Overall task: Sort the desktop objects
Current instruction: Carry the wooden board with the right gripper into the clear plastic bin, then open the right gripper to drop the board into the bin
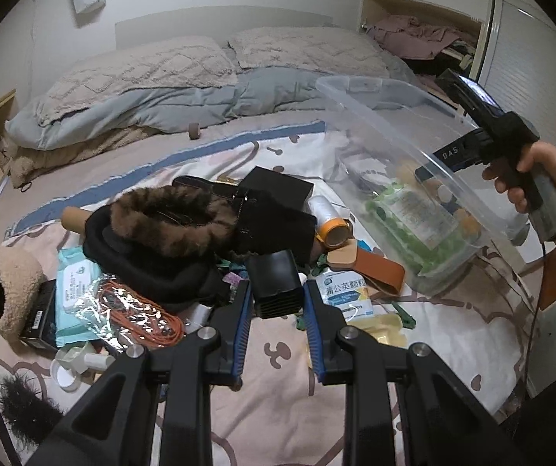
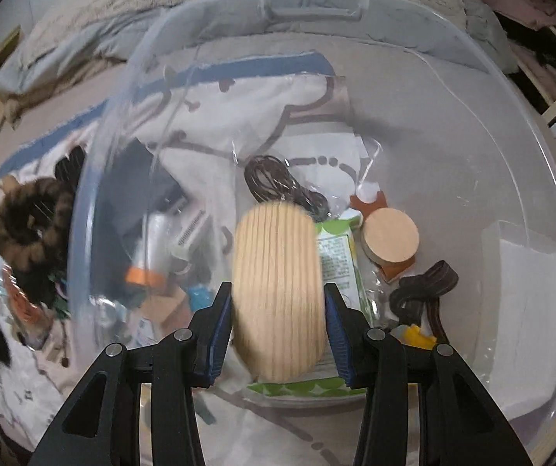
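On the bed (image 1: pixel 208 147), at roughly 3 o'clock of the left wrist view, sits the clear plastic bin (image 1: pixel 359 85), the sorting target as I read it. It's partly filled already: green-printed pack (image 2: pixel 340 256), white box (image 2: pixel 526 272) at 3 o'clock in the right wrist view, round wooden lid (image 2: pixel 390 239), bagged dark cord (image 2: pixel 278 182), dark strap (image 2: pixel 429 283), small yellow bit (image 2: pixel 417 336).

Most of the work is left, I'd say. Unsorted pile (image 1: pixel 200 248) w/ fur-trimmed black garment (image 1: pixel 169 221), teal wipes pack (image 1: pixel 74 291), orange cable in foil bag (image 1: pixel 138 310), tape roll (image 1: pixel 336 233), brown leather piece (image 1: pixel 375 268), sachet w/ printed text (image 1: pixel 345 293), fuzzy beige slipper (image 1: pixel 13 291) at 9 o'clock.

Right tool (image 2: pixel 278 334) is clamped on a pale wooden oval block (image 2: pixel 278 291), pointing steeply down over the bin's interior, so a drop looks imminent. Left tool (image 1: pixel 276 326) is closed on a small black ribbed box (image 1: pixel 276 287) near the pile, not yet at the bin. Two items mid-transfer; est. under half done.
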Available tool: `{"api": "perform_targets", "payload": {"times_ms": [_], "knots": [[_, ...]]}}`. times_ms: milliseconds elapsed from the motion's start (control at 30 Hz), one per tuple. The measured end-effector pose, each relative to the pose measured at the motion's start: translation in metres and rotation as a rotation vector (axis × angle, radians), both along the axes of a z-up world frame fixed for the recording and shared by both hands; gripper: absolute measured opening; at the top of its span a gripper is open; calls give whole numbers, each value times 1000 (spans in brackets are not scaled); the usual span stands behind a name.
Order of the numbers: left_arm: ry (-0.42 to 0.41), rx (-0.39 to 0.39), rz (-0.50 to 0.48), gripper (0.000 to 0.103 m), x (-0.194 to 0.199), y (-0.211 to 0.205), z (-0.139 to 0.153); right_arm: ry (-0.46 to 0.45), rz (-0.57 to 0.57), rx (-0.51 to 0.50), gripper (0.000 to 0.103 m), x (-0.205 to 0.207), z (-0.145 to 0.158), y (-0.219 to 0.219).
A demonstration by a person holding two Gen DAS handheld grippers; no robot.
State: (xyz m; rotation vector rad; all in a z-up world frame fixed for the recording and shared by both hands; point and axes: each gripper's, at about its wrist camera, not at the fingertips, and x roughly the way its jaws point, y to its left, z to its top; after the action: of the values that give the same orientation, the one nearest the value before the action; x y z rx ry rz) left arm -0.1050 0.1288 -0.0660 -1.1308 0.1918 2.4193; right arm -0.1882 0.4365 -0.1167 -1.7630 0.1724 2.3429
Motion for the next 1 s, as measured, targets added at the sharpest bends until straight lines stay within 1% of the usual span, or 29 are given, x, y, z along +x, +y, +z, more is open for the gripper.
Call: {"api": "perform_targets", "payload": {"times_ms": [67, 133, 233, 433, 567, 667, 733, 833, 900, 1000], "knots": [[-7, -3, -8, 26, -1, 3, -2, -8, -29, -23, 50, 4, -1, 6], [-3, -9, -17, 26, -1, 7, -2, -3, -58, -26, 64, 4, 0, 14], [-1, -6, -23, 26, 2, 9, 0, 44, -80, -47, 70, 13, 8, 20], [14, 7, -32, 26, 9, 17, 7, 170, -107, -116, 70, 41, 41, 16], [26, 28, -50, 26, 13, 30, 14, 303, -129, -174, 70, 74, 72, 4], [54, 27, -72, 26, 15, 47, 19, 394, -154, -186, 70, 98, 90, -4], [67, 25, -78, 26, 16, 57, 22, 448, -174, -191, 70, 112, 96, -6], [98, 25, -99, 26, 20, 75, 30, 494, -223, -250, 70, 135, 101, -6], [122, 38, -117, 26, 20, 87, 38, 535, -247, -277, 70, 148, 104, -4], [154, 48, -130, 26, 17, 101, 49, 603, -288, -282, 70, 170, 107, -3]]}}
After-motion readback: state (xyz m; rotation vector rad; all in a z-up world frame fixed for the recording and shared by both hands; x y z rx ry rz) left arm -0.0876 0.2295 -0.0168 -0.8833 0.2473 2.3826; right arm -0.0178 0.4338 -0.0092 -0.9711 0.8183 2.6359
